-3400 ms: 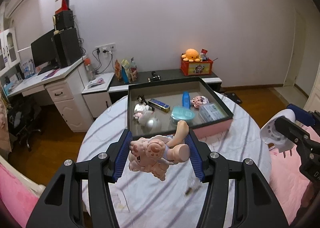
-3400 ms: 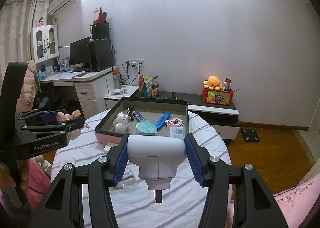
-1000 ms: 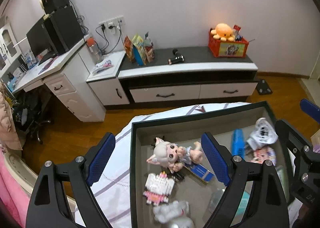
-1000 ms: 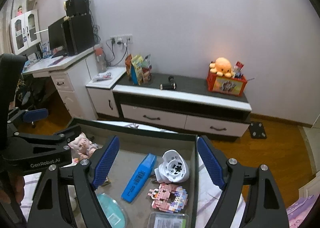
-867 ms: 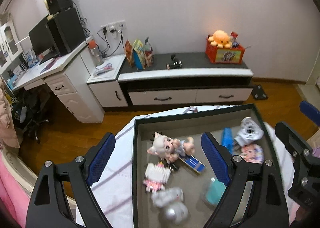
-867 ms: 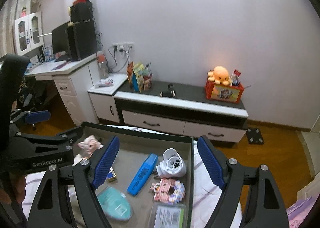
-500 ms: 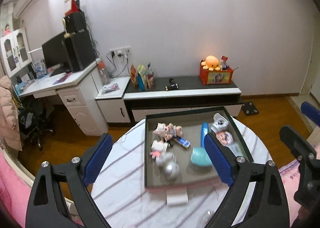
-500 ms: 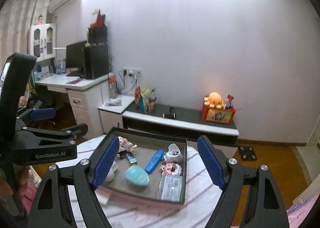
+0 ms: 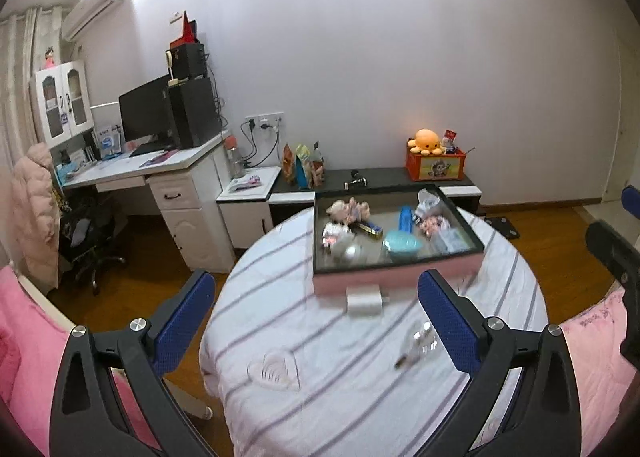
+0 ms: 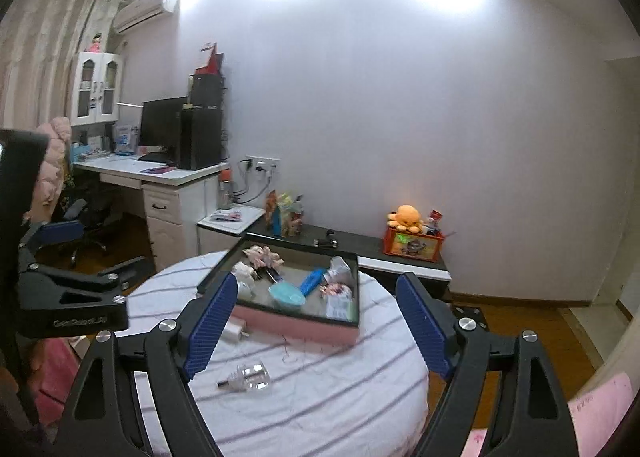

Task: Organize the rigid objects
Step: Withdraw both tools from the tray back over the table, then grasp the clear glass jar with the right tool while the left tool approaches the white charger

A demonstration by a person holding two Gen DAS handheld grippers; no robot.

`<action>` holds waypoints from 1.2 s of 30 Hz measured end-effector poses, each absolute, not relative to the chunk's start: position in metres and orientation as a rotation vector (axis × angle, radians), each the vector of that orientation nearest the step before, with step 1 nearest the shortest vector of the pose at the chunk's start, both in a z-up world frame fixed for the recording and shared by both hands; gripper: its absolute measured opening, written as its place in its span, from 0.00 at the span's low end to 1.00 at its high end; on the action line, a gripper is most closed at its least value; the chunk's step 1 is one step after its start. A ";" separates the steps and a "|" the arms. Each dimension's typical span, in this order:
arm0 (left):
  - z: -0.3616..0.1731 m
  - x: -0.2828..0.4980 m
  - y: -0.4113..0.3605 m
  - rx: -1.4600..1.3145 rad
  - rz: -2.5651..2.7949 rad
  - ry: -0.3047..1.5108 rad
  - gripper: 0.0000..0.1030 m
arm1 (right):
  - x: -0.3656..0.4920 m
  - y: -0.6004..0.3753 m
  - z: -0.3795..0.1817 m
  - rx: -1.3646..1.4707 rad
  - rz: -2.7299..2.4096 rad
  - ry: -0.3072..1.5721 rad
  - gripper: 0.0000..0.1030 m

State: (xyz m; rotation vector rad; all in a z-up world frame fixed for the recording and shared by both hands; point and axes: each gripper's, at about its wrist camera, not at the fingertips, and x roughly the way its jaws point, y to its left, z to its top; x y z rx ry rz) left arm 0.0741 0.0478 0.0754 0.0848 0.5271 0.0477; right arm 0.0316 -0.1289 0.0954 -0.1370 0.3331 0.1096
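Left gripper (image 9: 316, 321) spread wide, its jaws having just been opening, nothing between them; right gripper (image 10: 316, 325) spread, empty; a clear plug (image 9: 420, 341) and white charger (image 9: 363, 303) lie on the striped surface (image 9: 320, 397); beyond, the tray (image 9: 396, 275) holds a doll (image 9: 348, 211) and other toys.

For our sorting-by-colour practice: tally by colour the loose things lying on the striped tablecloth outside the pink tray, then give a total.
White: 1, the plug adapter against the pink tray
Clear: 2, the bulb-shaped piece and the heart-shaped piece
Total: 3
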 end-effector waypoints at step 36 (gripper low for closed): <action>-0.003 0.129 0.066 0.117 0.048 0.766 1.00 | 0.109 -0.109 -0.007 -0.078 0.165 0.725 0.81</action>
